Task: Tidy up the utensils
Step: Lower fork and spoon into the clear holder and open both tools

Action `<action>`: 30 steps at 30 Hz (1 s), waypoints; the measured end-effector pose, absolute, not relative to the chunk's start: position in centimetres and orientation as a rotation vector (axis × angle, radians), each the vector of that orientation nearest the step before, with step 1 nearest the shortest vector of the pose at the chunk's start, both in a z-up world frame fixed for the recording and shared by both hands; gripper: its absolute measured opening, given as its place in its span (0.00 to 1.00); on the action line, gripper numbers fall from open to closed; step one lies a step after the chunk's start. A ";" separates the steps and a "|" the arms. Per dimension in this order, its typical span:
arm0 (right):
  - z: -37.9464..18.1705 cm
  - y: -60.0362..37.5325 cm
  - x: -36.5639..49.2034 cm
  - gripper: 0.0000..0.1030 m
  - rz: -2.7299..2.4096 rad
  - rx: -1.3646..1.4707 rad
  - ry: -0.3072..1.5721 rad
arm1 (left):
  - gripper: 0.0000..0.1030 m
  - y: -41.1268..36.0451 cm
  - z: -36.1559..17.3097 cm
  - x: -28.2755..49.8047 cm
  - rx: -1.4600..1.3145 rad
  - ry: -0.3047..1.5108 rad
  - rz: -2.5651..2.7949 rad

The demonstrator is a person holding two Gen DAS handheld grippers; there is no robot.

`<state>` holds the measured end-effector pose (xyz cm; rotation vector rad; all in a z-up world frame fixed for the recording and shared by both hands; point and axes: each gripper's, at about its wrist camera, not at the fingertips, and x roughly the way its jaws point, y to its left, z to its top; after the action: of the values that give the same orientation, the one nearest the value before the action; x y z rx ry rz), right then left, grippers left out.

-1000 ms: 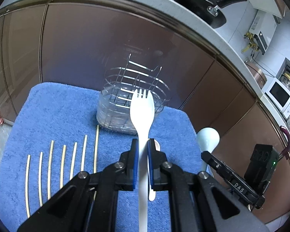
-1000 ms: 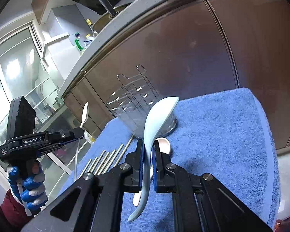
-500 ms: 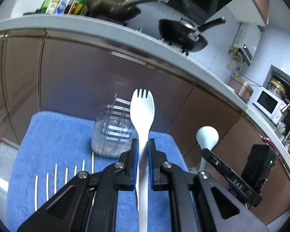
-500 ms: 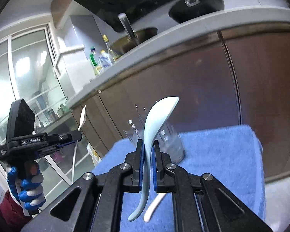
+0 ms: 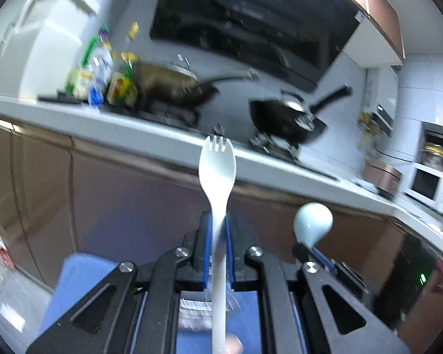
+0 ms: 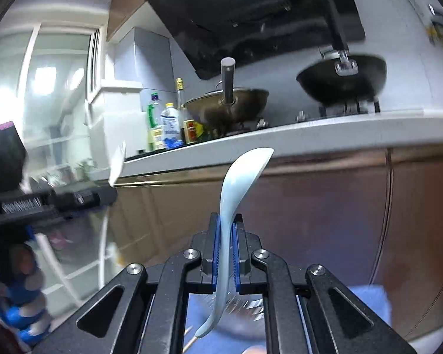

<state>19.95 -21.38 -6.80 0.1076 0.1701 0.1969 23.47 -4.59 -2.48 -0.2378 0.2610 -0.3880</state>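
Brown cabinet fronts (image 5: 118, 200) under a pale kitchen surface (image 5: 150, 135) fill the left wrist view, two pans on the hob above. Left tongs (image 5: 218, 247) are clamped on a white spork (image 5: 217, 165) standing upright; right tongs (image 5: 316, 253) hold a pale blue spoon (image 5: 313, 224) just beside. Right wrist view: right tongs (image 6: 226, 253) pinch that spoon (image 6: 239, 177) by its handle, blue towel (image 6: 369, 298) below, left tongs' body (image 6: 53, 203) blurred at left.

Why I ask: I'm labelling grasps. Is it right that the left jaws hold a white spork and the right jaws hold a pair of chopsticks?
Not quite. The left gripper does hold the white spork, but the right gripper holds a pale blue spoon, not chopsticks, as the right wrist view shows.
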 end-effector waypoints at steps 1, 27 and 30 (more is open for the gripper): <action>-7.0 -21.0 20.8 0.08 0.176 0.086 0.160 | 0.08 -5.0 -2.6 24.1 -0.233 0.233 -0.360; -18.1 -18.9 26.8 0.09 0.040 -0.072 0.181 | 0.09 -8.9 -14.3 31.8 -0.161 0.148 -0.213; -18.3 -19.0 26.0 0.32 0.043 -0.065 0.182 | 0.10 -8.6 -14.7 31.3 -0.163 0.164 -0.228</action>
<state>26.00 -19.02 -18.33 -0.0652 0.1819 0.0426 31.32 -8.58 -14.71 -0.1633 0.1635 -0.2279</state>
